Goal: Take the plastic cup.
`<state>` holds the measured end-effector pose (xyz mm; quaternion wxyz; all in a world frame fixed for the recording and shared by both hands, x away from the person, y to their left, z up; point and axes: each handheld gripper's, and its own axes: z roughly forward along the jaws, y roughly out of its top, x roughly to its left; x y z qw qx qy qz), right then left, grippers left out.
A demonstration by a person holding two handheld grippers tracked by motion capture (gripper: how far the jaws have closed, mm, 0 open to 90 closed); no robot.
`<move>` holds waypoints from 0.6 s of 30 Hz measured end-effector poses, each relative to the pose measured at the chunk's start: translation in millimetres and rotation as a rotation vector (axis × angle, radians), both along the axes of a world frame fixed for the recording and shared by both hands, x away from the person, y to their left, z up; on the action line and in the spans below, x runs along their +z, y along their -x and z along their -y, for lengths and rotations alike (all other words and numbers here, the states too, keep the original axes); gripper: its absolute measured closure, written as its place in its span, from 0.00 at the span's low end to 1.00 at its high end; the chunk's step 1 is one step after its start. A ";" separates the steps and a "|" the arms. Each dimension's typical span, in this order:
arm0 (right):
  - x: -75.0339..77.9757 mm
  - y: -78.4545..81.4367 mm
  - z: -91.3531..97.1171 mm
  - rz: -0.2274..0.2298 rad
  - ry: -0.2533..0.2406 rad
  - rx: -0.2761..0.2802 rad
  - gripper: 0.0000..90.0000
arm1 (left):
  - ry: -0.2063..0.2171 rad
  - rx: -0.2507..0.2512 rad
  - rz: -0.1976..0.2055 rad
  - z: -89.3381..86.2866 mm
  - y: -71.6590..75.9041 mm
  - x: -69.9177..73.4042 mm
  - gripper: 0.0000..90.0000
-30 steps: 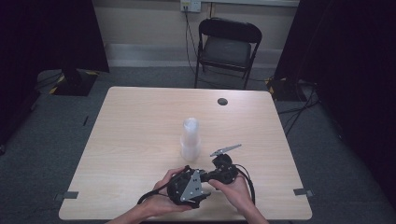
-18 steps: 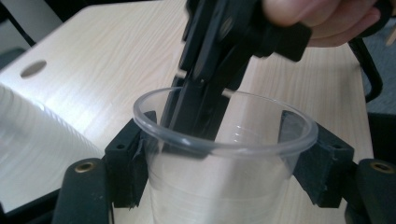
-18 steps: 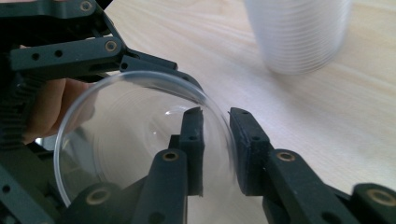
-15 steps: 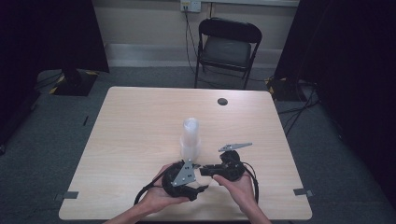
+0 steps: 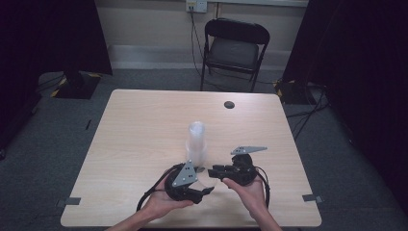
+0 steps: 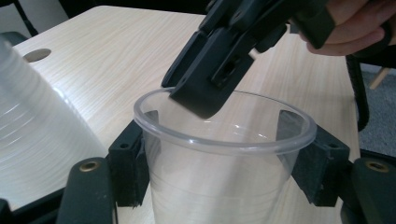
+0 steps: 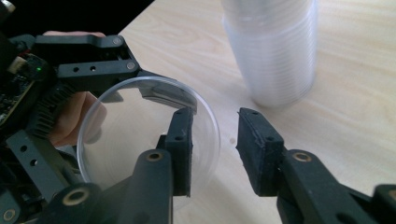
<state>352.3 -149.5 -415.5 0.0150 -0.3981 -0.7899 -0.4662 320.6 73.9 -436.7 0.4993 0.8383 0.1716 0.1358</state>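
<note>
Behind the clear cup [image 6: 224, 154], left tongs [image 6: 224, 158] blur through plastic.

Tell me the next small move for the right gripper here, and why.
Probably draw the right gripper back off the rim of the clear cup. Its jaws have just been opening and now straddle the rim loosely, one inside and one outside, while the left gripper clamps the cup's sides. The cup stack stands apart beside it.
</note>
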 end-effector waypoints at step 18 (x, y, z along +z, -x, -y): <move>10.9 1.5 12.8 0.084 -0.024 -0.055 0.61 | 0.069 0.103 -0.033 -23.4 -2.0 12.6 0.35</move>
